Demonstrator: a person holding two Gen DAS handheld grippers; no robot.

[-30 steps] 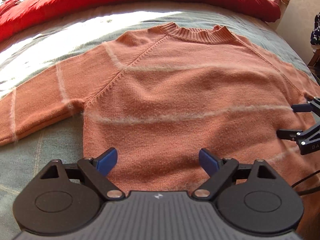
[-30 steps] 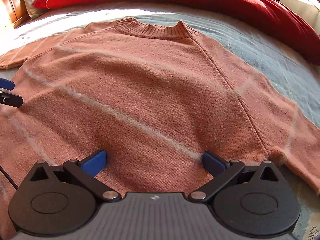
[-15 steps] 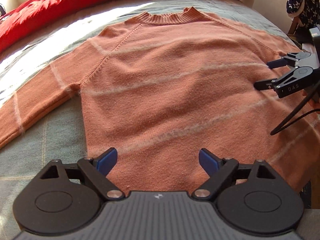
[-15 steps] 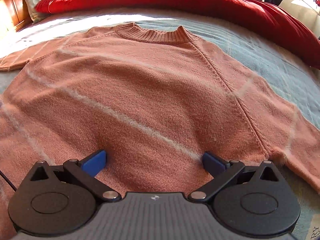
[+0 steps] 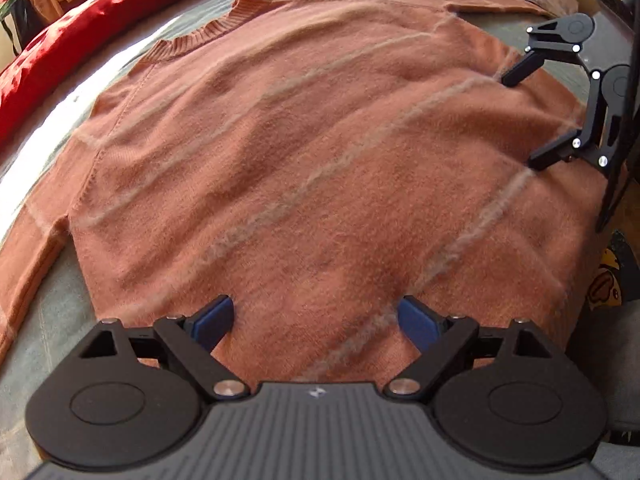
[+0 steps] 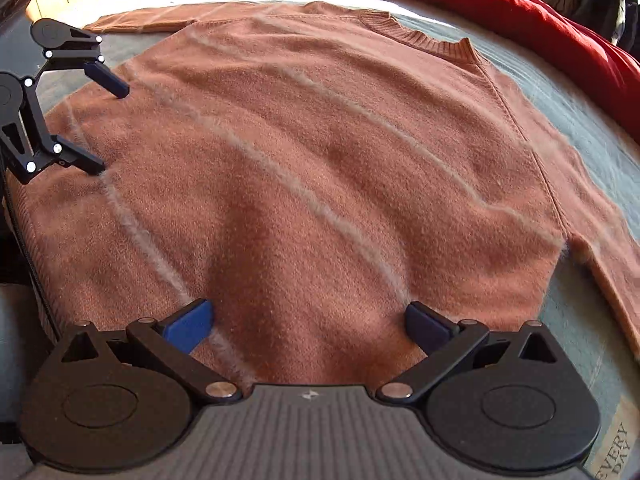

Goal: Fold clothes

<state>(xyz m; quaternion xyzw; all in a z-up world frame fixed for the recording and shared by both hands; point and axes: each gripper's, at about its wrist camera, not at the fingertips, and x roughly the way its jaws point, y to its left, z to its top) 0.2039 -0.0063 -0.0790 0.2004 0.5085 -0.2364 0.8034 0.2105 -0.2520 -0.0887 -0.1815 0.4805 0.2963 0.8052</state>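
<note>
A salmon knit sweater (image 5: 320, 160) with pale stripes lies flat, front up, on a grey-green bed cover (image 5: 56, 320). Its ribbed collar (image 5: 200, 36) points away, and the sleeves spread out to both sides. My left gripper (image 5: 316, 324) hangs open over the lower left part of the body, with nothing between its blue pads (image 5: 212, 322). My right gripper (image 6: 308, 324) hangs open over the lower right part of the sweater (image 6: 320, 160). Each gripper shows in the other's view, the right gripper (image 5: 528, 118) and the left gripper (image 6: 104, 126), both with fingertips close to the knit.
A red duvet (image 6: 520, 12) is bunched along the far side of the bed beyond the collar (image 6: 420, 36). The right sleeve (image 6: 612, 272) runs off towards the bed's edge. A printed label (image 6: 616, 452) lies at the near right. A black cable (image 6: 28, 240) trails below the left gripper.
Both grippers have rolled and shifted sideways over the sweater, so it now looks slanted in each view. The left gripper has come back into the right wrist view. Both stay open.
</note>
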